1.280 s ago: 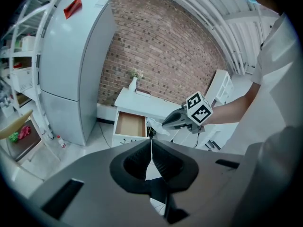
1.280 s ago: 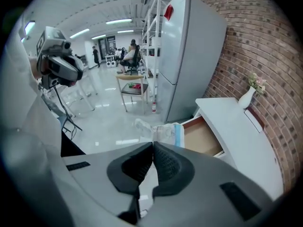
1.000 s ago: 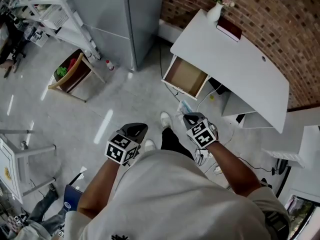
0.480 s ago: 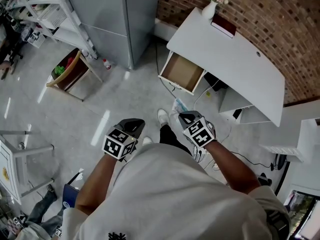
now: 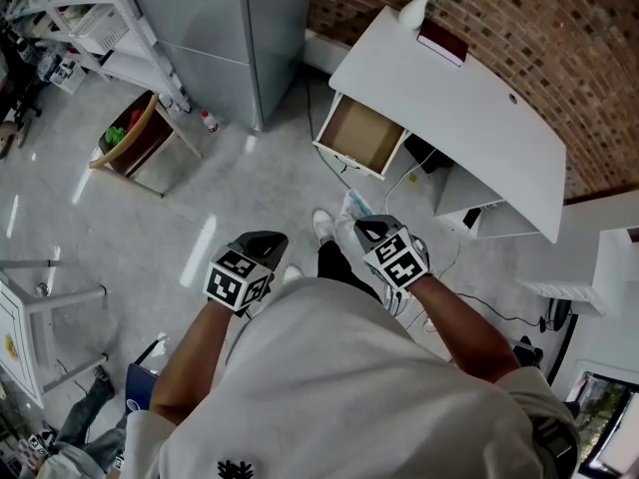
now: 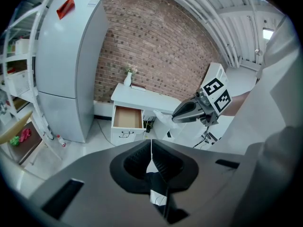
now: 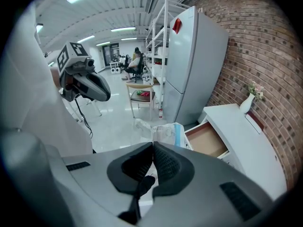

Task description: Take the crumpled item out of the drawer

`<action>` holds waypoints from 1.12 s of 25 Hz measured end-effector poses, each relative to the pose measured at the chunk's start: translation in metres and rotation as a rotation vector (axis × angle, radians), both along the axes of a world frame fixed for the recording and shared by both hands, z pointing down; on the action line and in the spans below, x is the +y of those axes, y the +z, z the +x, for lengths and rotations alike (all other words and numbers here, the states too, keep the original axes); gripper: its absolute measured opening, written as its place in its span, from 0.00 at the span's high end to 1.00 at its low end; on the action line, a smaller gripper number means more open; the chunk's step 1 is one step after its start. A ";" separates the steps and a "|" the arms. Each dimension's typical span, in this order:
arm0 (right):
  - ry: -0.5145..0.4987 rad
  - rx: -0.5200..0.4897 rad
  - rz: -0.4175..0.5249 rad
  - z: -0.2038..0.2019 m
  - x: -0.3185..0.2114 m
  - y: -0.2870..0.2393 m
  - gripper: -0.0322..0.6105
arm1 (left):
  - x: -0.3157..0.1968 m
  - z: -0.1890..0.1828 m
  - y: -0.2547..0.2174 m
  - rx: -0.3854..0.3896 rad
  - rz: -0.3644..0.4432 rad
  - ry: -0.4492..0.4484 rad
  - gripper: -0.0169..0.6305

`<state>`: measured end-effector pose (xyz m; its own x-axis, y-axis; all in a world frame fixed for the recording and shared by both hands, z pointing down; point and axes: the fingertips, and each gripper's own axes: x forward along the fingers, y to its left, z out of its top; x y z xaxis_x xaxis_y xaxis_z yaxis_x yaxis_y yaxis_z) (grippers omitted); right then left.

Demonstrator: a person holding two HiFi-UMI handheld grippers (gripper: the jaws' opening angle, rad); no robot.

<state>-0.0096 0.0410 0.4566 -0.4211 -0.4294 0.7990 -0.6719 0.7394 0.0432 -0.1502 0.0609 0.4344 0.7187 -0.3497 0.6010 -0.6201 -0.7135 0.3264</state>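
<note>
- right gripper clenched on the crumpled wrapper, centre of the right gripper view; wrapper's long axis runs across the frame, blue edge at right;
- left gripper clenched, empty;
- drawer open, upper centre of the head view

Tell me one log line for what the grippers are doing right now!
right gripper: shut on crumpled item | left gripper: shut, empty | drawer: open, looks empty
</note>
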 end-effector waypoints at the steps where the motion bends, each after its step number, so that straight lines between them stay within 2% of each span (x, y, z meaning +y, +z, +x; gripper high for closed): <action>1: -0.001 -0.001 -0.002 0.000 0.001 0.000 0.90 | 0.001 -0.001 0.001 -0.002 -0.001 0.000 0.94; 14: -0.018 -0.007 -0.014 -0.007 0.003 0.007 0.90 | 0.004 -0.012 0.011 -0.023 -0.019 -0.010 0.94; 28: -0.018 -0.018 -0.025 -0.003 0.004 0.014 0.90 | 0.004 -0.002 0.019 -0.031 -0.028 0.008 0.93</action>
<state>-0.0129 0.0453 0.4702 -0.4425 -0.4019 0.8017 -0.6592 0.7518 0.0130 -0.1524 0.0653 0.4539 0.7027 -0.3265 0.6322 -0.6240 -0.7096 0.3272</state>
